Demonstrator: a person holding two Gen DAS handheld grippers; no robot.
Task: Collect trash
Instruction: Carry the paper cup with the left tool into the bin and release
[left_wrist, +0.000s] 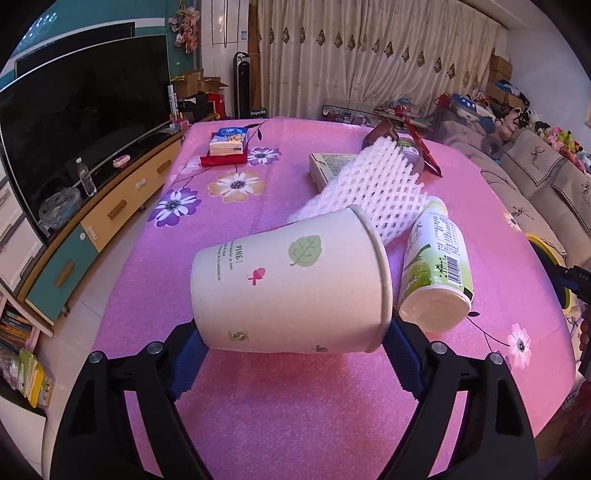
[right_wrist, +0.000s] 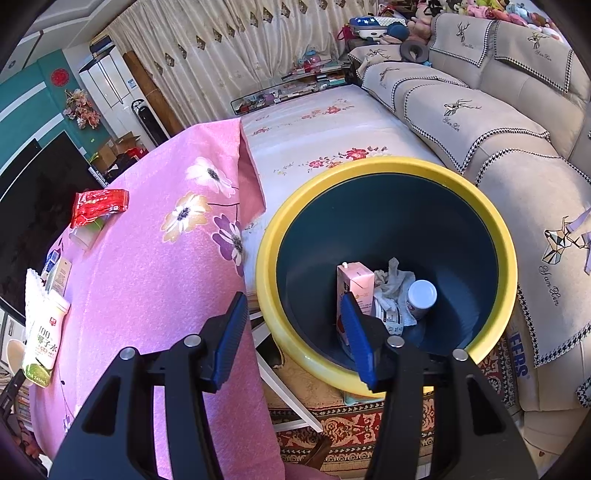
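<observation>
A white paper cup (left_wrist: 291, 284) with a green leaf print lies on its side across my left gripper (left_wrist: 294, 330). The blue pads press on its base and its rim, so the gripper is shut on it just above the pink flowered tablecloth (left_wrist: 277, 406). A green-labelled drink bottle (left_wrist: 436, 266) lies to the right of the cup, with white foam netting (left_wrist: 376, 188) behind it. My right gripper (right_wrist: 293, 297) stands open with nothing between its fingers, at the near rim of a yellow-rimmed dark bin (right_wrist: 369, 166). The bin holds a pink carton (right_wrist: 354, 284), crumpled tissue (right_wrist: 391, 284) and a white-lidded bottle (right_wrist: 421, 295).
Farther back on the table are a flat box (left_wrist: 328, 166), a red wrapper (right_wrist: 99, 203) and a tissue pack (left_wrist: 229, 140). A television (left_wrist: 74, 122) on a low cabinet stands left of the table. A sofa (right_wrist: 480, 122) runs behind the bin.
</observation>
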